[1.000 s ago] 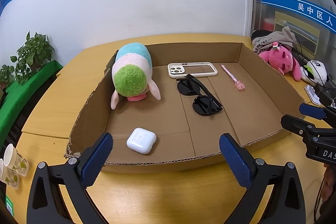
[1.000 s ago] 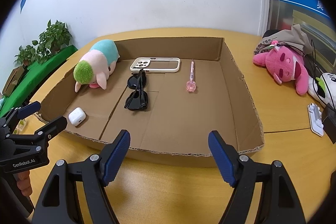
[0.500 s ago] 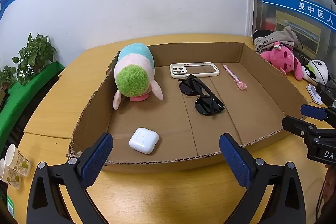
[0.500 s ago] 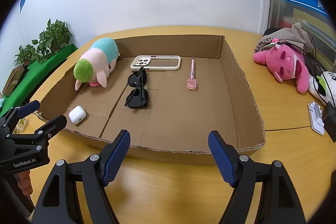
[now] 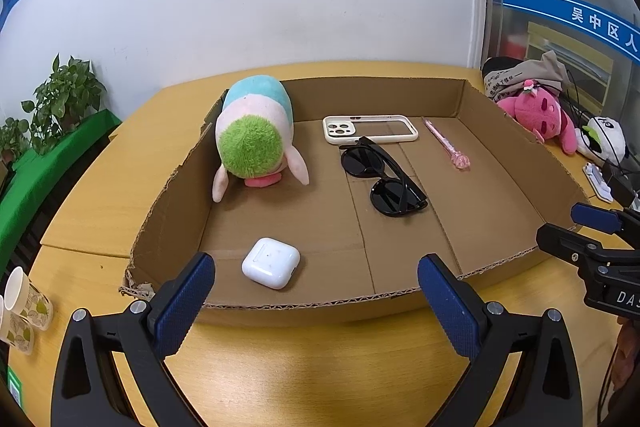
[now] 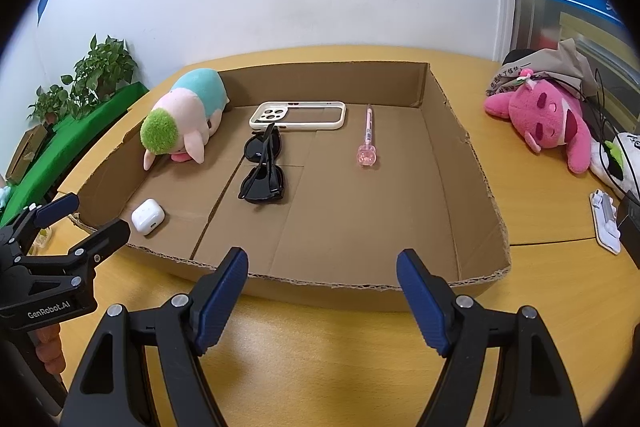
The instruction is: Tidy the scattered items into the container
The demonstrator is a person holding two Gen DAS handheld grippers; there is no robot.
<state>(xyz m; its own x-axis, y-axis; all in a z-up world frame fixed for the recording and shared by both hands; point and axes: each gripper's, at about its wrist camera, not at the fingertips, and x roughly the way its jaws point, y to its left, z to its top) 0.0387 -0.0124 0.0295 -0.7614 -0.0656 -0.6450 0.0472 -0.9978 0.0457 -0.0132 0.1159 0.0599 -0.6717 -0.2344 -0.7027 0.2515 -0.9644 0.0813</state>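
Shallow cardboard box (image 5: 516, 163) on a wooden table (image 5: 304, 359), holding five items. Far left against the wall: a plush toy (image 5: 254, 137) with a green head. Far middle: a phone case (image 5: 370, 129), with black sunglasses (image 5: 382, 179) just near of it, touching its edge. Right of those: a pink pen (image 5: 444, 143). Near left corner: a white earbud case (image 5: 271, 262).

Left gripper (image 5: 316, 291) and right gripper (image 6: 320, 287) both short of the box's near wall, over bare table, jaws spread wide, nothing between them.

Outside the box on the right: a pink plush (image 6: 548, 125) lying near a grey cloth bag (image 6: 552, 67), a panda plush (image 5: 606, 137), cables. Left edge: paper cups (image 5: 24, 303), potted plants (image 5: 66, 99). Only the torn near wall between grippers and contents.
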